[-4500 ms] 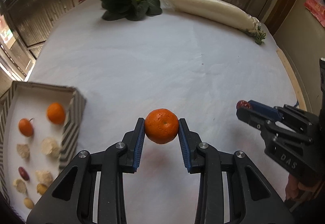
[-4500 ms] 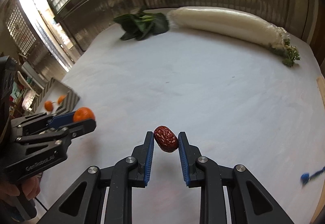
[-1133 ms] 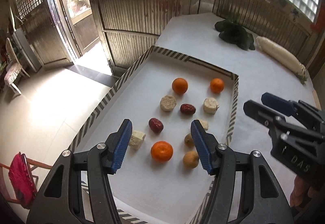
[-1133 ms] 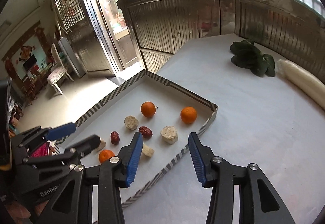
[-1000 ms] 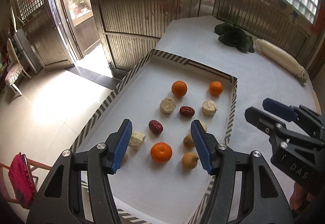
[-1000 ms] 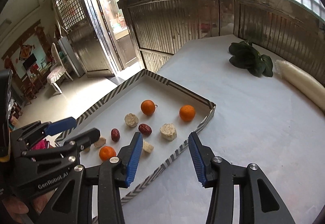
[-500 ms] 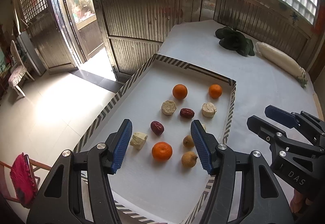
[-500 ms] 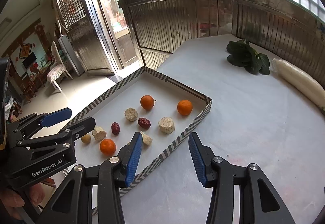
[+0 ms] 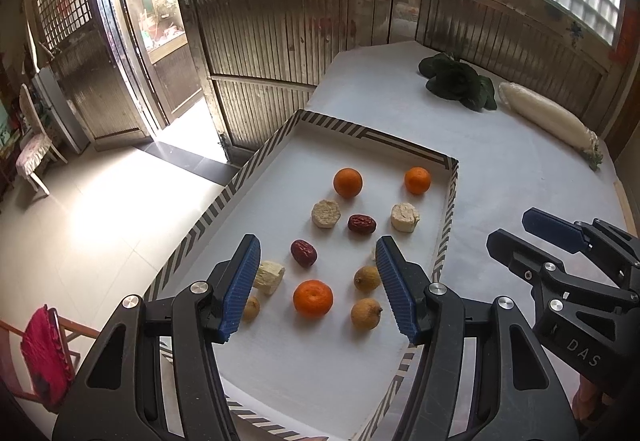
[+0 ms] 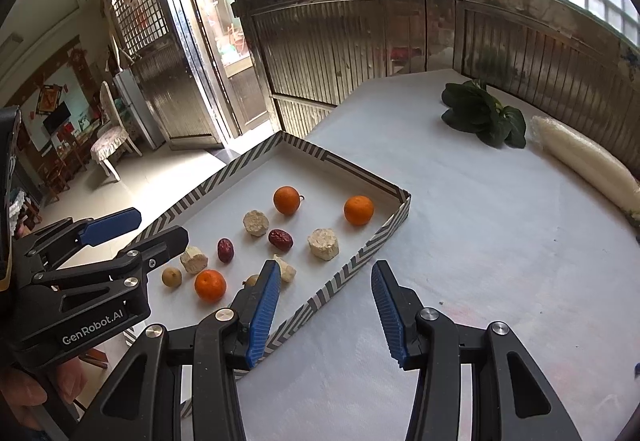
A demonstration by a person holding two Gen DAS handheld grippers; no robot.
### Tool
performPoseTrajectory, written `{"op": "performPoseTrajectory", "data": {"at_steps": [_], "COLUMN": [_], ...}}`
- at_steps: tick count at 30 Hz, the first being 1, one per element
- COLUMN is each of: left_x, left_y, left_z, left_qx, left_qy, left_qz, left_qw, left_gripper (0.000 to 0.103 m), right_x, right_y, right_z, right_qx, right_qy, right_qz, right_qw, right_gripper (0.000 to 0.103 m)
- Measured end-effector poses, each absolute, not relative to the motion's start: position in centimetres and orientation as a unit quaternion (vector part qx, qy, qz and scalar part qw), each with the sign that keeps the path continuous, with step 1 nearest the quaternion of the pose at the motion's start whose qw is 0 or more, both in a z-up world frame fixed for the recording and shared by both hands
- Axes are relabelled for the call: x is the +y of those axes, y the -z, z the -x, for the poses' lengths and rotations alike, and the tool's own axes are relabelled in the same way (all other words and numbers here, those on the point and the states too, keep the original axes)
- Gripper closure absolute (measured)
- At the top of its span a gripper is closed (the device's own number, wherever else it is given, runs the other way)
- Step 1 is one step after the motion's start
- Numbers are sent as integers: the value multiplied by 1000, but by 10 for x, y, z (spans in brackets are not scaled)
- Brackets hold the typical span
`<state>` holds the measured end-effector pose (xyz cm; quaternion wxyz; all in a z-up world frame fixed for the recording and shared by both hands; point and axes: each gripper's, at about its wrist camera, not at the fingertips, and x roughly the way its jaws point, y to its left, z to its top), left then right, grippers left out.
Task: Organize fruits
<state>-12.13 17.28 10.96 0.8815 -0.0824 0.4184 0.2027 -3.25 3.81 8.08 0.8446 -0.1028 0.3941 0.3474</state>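
A striped-rim tray (image 9: 372, 129) sits at the left end of the white table. It holds three tangerines, two red dates, several beige chunks and small brown longans. My left gripper (image 9: 317, 239) hovers open and empty above the tray's near half, over the nearest tangerine (image 9: 313, 297) and a red date (image 9: 303, 252). My right gripper (image 10: 325, 264) is open and empty above the tray's right rim (image 10: 344, 165), beside the left gripper (image 10: 159, 225). The other red date (image 10: 280, 239) lies mid-tray. The right gripper (image 9: 510, 227) also shows at the right of the left wrist view.
Dark leafy greens (image 9: 456, 81) and a long white radish (image 9: 544, 117) lie at the table's far end. The table's left edge drops to a tiled floor with a chair (image 9: 34, 153). Slatted wooden doors stand behind. A hand (image 10: 24, 393) grips the left tool.
Several seconds ago the left gripper held a tangerine and the right a red date; both fruits now lie in the tray and both grippers are open. Over the last second, hardly any movement.
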Motion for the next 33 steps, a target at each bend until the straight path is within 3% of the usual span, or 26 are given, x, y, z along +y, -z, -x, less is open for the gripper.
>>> {"op": "performPoseTrajectory", "data": {"at_steps": [33], "left_x": [173], "left_y": [-108], "left_z": [122], "left_qx": [422], "left_qy": [-201], "left_qz": [84], "left_qw": [880], "left_gripper": [43], "right_x": [44], "right_y": [-78], "right_z": [32], "right_qx": [402], "right_qy": [-353], "right_qz": [112], "right_qw": [838], "right_gripper": [57]}}
